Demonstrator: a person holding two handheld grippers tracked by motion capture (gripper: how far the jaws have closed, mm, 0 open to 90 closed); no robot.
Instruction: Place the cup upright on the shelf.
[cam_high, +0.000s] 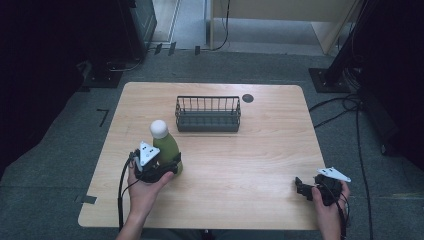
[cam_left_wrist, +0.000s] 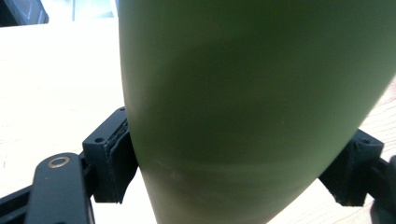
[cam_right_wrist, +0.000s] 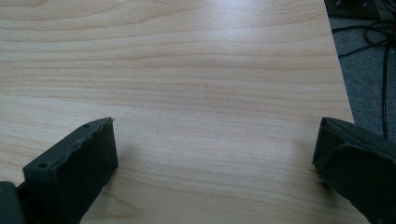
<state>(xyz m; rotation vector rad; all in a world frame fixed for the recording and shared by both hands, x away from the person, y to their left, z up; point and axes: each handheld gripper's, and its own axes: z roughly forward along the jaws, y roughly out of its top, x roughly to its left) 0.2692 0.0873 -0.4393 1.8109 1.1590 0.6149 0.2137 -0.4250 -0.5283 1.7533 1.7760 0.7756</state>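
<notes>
While the left gripper (cam_high: 167, 167) is clamping its jaws on the lower body of the green bottle (cam_high: 167, 147), the bottle is standing on the surface (cam_high: 260, 155) just in front of the wire basket (cam_high: 208, 115) and toward that basket's left end, with its white cap (cam_high: 159, 128) leaning slightly away from upright. In the left gripper view the pads are pressing on both flanks of the green bottle (cam_left_wrist: 252, 112), and the body is tapering downward between them. That taper is probably the main risk: a smooth, curved wall narrowing under the pads could let the bottle slide or pivot once it is carrying its own weight, and a low grip on a tall thing is likely to let the top swing. If the bottle is going toward the basket, a tilted base could catch the basket's front rim and tip the bottle over it or push the basket back. The right gripper (cam_high: 306, 189) is resting well to the right of the basket and nearer the person, near the front right edge of the surface, its jaws standing apart with nothing but bare wood between them in the right gripper view, so it is offering no support. No brand, label or writing is readable on the bottle, the cap or the basket.
</notes>
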